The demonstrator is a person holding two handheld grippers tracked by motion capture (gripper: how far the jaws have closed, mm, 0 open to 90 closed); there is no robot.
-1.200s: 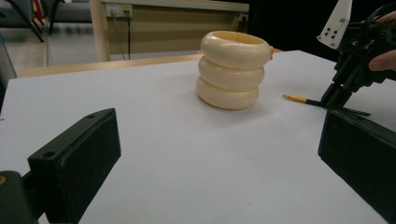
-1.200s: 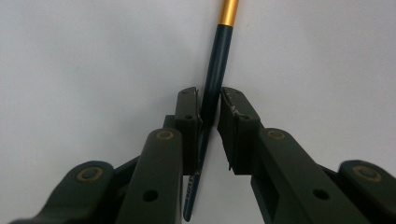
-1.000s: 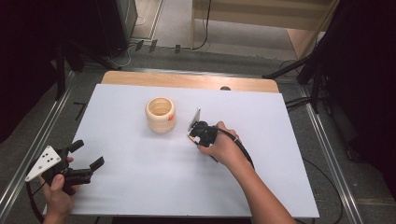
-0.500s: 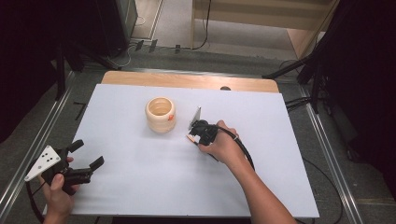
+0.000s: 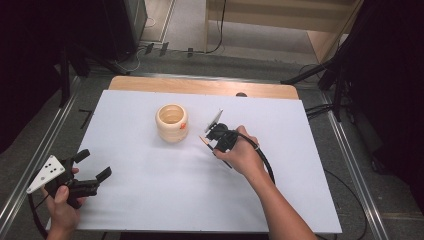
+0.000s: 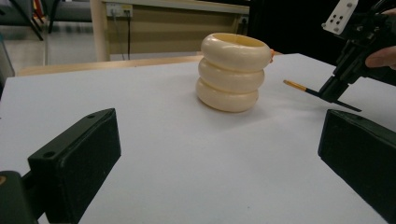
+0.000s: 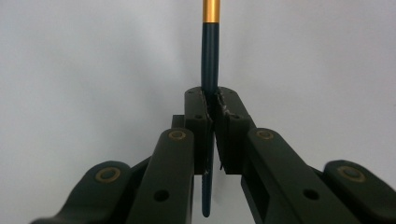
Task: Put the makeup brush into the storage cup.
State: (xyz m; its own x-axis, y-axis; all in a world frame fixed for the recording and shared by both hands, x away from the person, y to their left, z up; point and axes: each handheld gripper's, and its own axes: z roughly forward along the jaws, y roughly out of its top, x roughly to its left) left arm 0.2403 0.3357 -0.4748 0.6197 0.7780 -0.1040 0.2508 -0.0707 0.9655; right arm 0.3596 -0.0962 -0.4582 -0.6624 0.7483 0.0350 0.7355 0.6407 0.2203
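near the table's front left corner, the left gripper (image 5: pixel 92 173) rests with jaws spread wide, empty. a cream ribbed pot (image 5: pixel 172 122) stands toward the back edge. just right of it, the right gripper (image 5: pixel 210 138) is clamped on a thin dark pencil (image 7: pixel 209 56), probably light, stiff, best pinched mid-shaft.

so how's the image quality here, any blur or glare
High view: even light, no glare on the white table, dark surroundings. Left gripper view: the cream pot is fairly sharp with a soft shadow, the near jaws slightly soft. Right gripper view: the jaws are crisp on the pencil, the white background featureless.
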